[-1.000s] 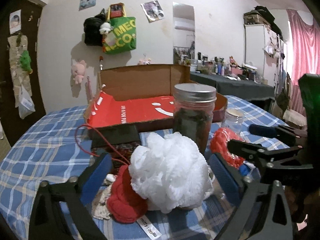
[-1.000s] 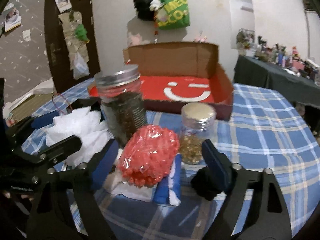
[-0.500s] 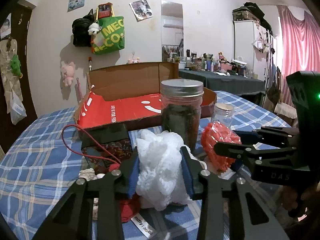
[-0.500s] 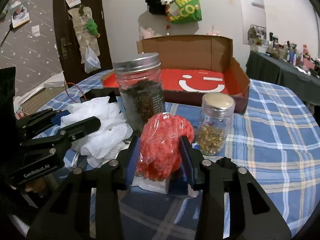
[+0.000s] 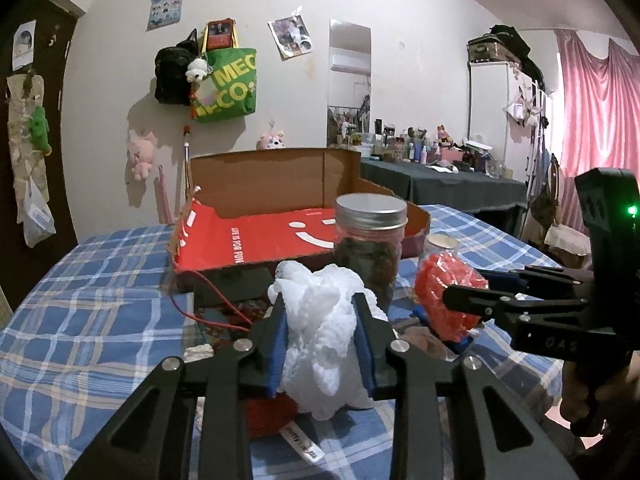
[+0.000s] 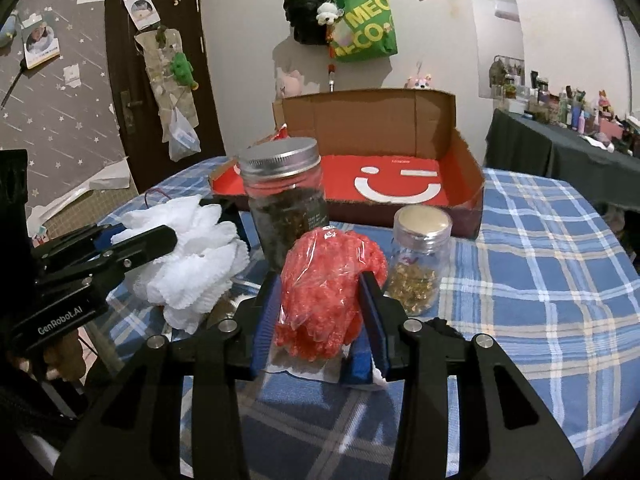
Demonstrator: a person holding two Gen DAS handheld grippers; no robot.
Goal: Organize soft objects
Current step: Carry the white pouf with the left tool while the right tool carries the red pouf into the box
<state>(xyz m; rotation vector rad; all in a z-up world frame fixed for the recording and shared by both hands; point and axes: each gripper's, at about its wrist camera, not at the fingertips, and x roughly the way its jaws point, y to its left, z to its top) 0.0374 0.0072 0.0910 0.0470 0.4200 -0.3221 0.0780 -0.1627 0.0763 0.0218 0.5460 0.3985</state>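
On a blue plaid tablecloth [image 6: 540,264], the left gripper [image 5: 320,334] pinches a fluffy white mesh bath pouf [image 5: 324,336] between its blue pads while the right gripper [image 6: 320,312] squeezes a red pouf wrapped in clear plastic [image 6: 328,284]; both sets of fingers are drawn in narrow on their loads. Each bundle sits just in front of the tall glass jar with a metal lid [image 6: 286,204], and the red one is just beside the small glass jar of golden bits [image 6: 420,256], so a careless lift could likely knock a jar over. The slick wrap may also slip from the pads. The open cardboard box with a red smiley floor [image 6: 400,188] waits behind, apparently the destination.
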